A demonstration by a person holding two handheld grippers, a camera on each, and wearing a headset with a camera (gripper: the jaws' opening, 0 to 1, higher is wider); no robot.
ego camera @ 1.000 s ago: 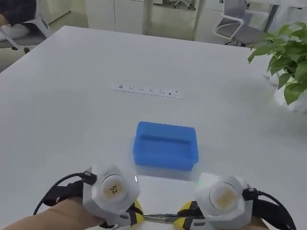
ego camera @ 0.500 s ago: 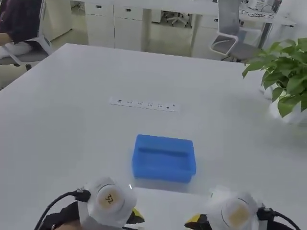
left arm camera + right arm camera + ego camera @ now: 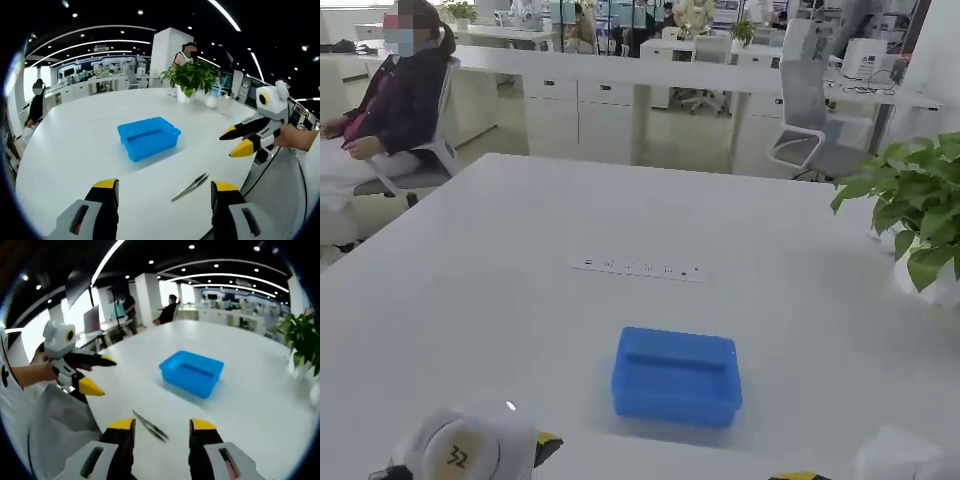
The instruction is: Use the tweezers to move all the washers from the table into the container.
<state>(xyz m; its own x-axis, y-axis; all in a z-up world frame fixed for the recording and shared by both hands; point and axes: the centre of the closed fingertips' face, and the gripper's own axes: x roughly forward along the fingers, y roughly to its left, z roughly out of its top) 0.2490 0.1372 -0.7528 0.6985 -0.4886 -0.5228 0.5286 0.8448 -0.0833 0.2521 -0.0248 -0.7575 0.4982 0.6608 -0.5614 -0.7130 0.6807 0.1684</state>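
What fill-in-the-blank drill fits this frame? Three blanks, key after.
1. The container is coloured ___.
2. The tweezers lie on the table, gripped by ___ tongs.
3. The left tongs and the right tongs both stand ___.
Missing words: blue; neither; open.
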